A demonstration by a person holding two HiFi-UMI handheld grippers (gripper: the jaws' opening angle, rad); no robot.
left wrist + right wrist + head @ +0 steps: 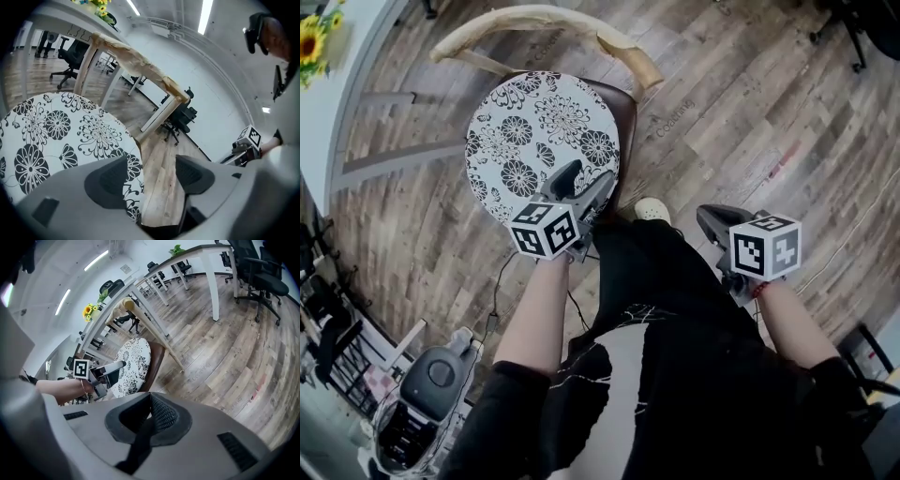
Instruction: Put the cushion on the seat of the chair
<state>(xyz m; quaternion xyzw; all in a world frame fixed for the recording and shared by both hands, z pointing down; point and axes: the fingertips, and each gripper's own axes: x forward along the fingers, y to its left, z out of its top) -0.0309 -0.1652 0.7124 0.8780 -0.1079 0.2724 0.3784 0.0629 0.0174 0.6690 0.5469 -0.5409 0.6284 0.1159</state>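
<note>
Floral cushion [133, 364] lies on the chair [157, 361] seat.

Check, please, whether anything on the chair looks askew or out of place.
The cushion lies slightly off-centre: the brown seat shows only along its right side in the head view. Nothing else stands out.
</note>
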